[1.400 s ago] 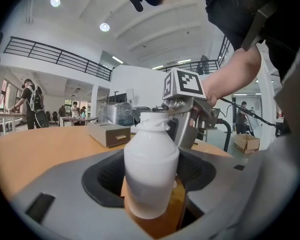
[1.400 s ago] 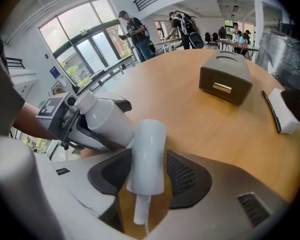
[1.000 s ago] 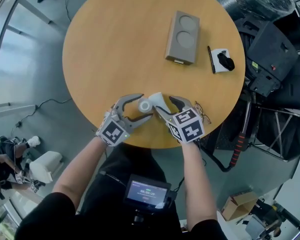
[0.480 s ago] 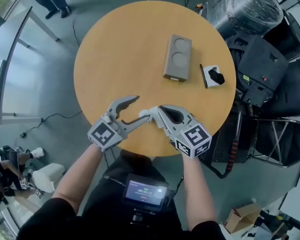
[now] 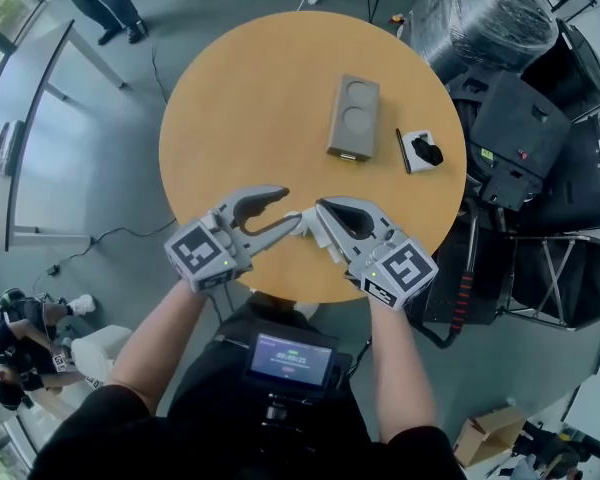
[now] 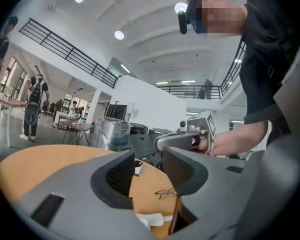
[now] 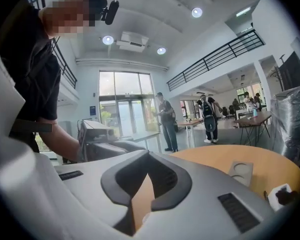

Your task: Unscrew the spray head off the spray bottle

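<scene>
Two holds suit the bottle (image 5: 300, 224), likely light, slick plastic, at body and collar; left hand-held gripper (image 6: 149, 170), half-apart, and right hand-held gripper (image 7: 149, 156), clenched, have just been closing on nothing.

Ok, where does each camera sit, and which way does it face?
Head view: on the head, looking down at the round wooden table; shows forearms, left gripper, right gripper.
Left gripper view: on that gripper, facing the right one and the person's torso; own jaws apart, just been closing, empty.
Right gripper view: on that gripper, facing the left one and torso; own jaws just closed, empty.
Shared: the table.
</scene>
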{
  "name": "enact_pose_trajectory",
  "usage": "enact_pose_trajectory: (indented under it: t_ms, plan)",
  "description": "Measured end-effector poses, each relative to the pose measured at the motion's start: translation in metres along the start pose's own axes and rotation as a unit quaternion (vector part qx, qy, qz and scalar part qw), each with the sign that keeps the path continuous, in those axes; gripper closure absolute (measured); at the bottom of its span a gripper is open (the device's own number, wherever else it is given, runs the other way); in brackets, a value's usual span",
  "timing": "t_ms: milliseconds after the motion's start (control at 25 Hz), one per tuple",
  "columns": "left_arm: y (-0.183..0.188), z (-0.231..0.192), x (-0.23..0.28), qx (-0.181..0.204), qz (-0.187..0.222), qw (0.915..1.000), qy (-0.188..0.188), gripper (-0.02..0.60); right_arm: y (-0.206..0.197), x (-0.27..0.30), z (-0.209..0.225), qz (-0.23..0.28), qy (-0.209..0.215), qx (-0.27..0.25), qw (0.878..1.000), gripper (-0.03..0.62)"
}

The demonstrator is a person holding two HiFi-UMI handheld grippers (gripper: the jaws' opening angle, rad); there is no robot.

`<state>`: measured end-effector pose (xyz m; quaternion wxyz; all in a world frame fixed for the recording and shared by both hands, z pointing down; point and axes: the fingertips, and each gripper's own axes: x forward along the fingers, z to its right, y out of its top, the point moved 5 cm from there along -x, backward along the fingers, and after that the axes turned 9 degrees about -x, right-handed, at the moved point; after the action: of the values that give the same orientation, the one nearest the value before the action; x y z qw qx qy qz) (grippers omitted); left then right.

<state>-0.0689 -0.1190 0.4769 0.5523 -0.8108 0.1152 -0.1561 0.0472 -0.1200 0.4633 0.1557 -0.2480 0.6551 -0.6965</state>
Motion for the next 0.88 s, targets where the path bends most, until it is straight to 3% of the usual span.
enact_pose_trajectory:
  t_ms: [200, 440, 880]
  plan:
    - [0.025, 0.018, -0.007, -0.009, 0.010, 0.9997, -0.018, 0.502, 0.045, -0.017, -0.014, 0.032, 0.011, -0.015, 0.999, 0.579]
    - [0.072, 0.046, -0.018, 0.020, 0.043, 0.9982, -0.037, 0.558, 0.080, -0.037, -0.021, 0.050, 0.010, -0.039, 0.998, 0.579]
    - [0.115, 0.090, -0.029, 0.035, 0.056, 0.9969, -0.044, 0.574, 0.124, -0.074, -0.041, 0.076, 0.002, -0.074, 0.994, 0.580]
